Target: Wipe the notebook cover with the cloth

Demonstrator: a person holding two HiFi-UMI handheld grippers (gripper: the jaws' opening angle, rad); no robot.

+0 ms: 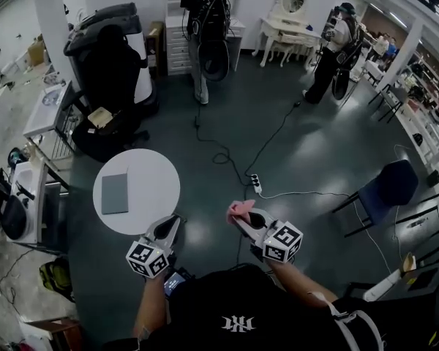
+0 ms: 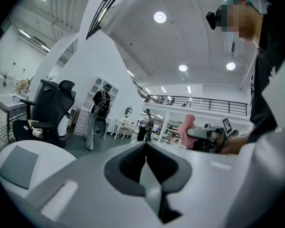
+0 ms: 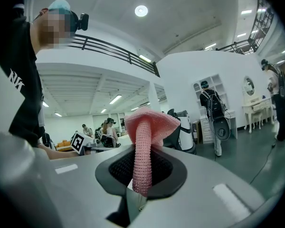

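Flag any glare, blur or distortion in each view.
Head view: fisheye bows the edges; lamp glare patches on the dark floor; white table nearly blown out, notebook clear. Left gripper view: heavy fisheye, left gripper soft near the lens, ceiling lamps clipped. Right gripper view: cloth sharp, background bowed.

The premises were a large open indoor hall of the lab or studio kind, not a lived-in home. A dark bare floor carried a loose power strip and trailing cables. Household pieces stood apart along the white walls: a dressing table with oval mirror and a shelving unit. An office chair, a round white table and a blue chair were present. Two persons wore backpack rigs. A railed mezzanine and round ceiling lights were overhead.
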